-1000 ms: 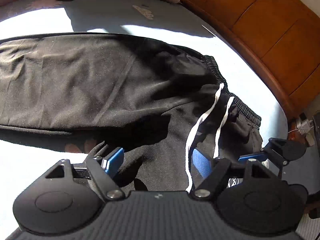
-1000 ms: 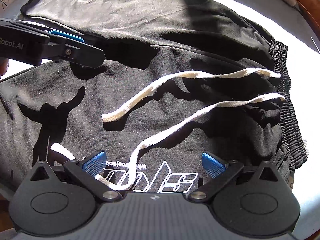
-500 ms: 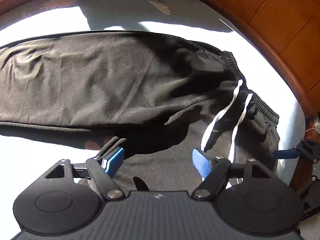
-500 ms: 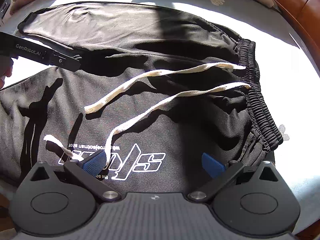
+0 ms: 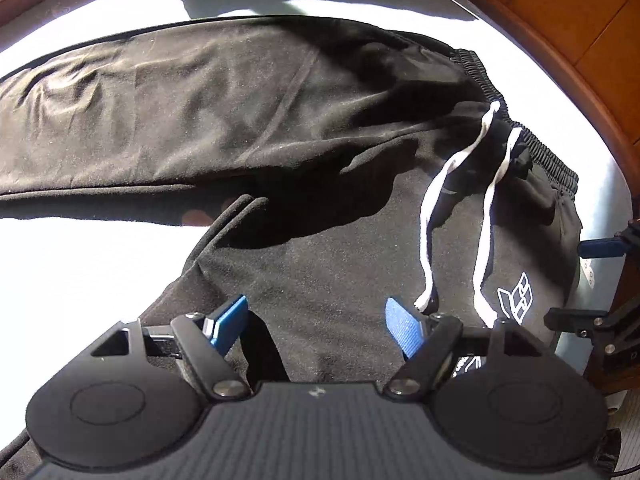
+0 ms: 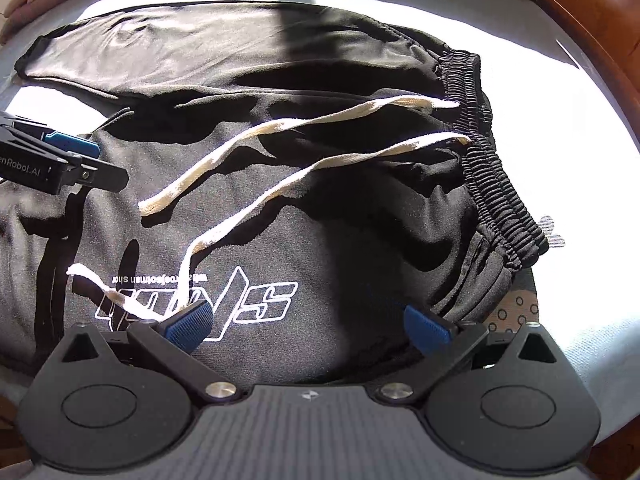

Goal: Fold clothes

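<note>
Your left tool (image 5: pixel 316 322) hangs wide open, gripping nothing, over the near leg of the black sweatpants (image 5: pixel 224 108), which lie spread flat on the sunlit bed (image 5: pixel 80 264). Ahead of it the far leg runs off to its left; the inner edge of the near leg opens onto bare sheet just left of its left finger. Your right tool (image 6: pixel 308 320) is also spread wide and empty, poised over the white logo (image 6: pixel 224 300) near the hip. The elastic waistband (image 6: pixel 492 184) curves away ahead and right of it, with open sheet beyond. Two loose white drawstrings (image 6: pixel 304 128) trail across the fabric toward its left finger. A wooden bed frame (image 5: pixel 580 40) rims the mattress beyond the waistband.
</note>
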Motion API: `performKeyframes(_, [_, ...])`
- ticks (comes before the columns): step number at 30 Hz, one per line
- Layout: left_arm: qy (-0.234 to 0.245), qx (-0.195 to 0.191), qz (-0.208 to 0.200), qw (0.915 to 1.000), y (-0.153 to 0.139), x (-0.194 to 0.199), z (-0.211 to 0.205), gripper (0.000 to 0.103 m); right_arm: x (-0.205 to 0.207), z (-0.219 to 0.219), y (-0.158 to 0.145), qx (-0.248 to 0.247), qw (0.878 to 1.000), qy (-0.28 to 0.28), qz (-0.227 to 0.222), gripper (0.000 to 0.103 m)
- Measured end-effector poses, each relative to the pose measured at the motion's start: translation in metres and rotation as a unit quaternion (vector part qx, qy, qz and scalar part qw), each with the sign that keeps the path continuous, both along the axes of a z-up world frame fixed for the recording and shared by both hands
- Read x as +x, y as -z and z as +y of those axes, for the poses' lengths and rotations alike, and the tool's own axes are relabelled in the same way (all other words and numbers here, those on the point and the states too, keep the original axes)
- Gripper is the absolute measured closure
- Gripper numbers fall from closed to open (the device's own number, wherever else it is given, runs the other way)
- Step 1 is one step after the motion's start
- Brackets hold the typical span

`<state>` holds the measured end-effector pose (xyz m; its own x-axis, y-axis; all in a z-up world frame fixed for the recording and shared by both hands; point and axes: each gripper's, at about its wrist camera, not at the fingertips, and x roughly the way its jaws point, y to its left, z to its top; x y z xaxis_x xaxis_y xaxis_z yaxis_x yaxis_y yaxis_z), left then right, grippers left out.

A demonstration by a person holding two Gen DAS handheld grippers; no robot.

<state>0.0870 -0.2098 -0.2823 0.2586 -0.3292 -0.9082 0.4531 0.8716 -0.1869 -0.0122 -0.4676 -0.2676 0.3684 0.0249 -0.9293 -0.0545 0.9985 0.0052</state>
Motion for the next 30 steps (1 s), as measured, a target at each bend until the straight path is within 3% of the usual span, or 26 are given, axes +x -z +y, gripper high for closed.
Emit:
performKeyframes(3, [-0.048, 0.007, -0.003, 0.9988, -0.004, -0.006, 0.022, 0.027, 0.001, 0.002, -0.003, 0.012, 1.0, -0.005, 0.001, 0.0])
performKeyframes(6, [-0.067, 0.008, -0.008, 0.9977, -0.013, -0.014, 0.029, 0.027, 0.0, 0.007, -0.005, 0.01, 1.0, -0.023, -0.006, 0.0])
performKeyframes(10, [-0.03, 0.01, -0.012, 0.9994, -0.011, -0.024, 0.02, 0.026, -0.001, 0.013, -0.003, 0.011, 0.999, -0.046, -0.01, 0.0])
performKeyframes(12, [-0.028, 0.053, -0.022, 0.9979, -0.002, -0.026, 0.014, 0.027, 0.001, 0.016, -0.001, 0.024, 0.998, -0.056, -0.01, 0.0])
performKeyframes(14, [-0.054, 0.075, -0.029, 0.9953, 0.001, -0.023, 0.017, 0.028, 0.002, 0.019, 0.007, 0.036, 0.997, -0.068, 0.002, 0.0])
performKeyframes(18, [-0.069, 0.069, -0.039, 0.9945, -0.011, -0.023, 0.022, 0.028, -0.001, 0.023, 0.033, -0.004, 0.996, -0.08, 0.048, 0.0])
performKeyframes(24, [0.02, 0.045, -0.038, 0.9981, -0.028, -0.055, -0.005, 0.027, -0.009, 0.015, 0.023, -0.001, 0.996, -0.085, 0.037, 0.0])
performKeyframes(26, [0.041, 0.039, -0.02, 0.9982, -0.022, -0.069, -0.017, 0.027, -0.008, 0.014, 0.02, 0.001, 0.995, -0.089, 0.032, 0.0])
performKeyframes(30, [0.049, 0.064, 0.018, 0.9966, -0.001, -0.096, -0.028, 0.027, -0.005, 0.011, 0.015, 0.002, 0.995, -0.103, 0.019, 0.0])
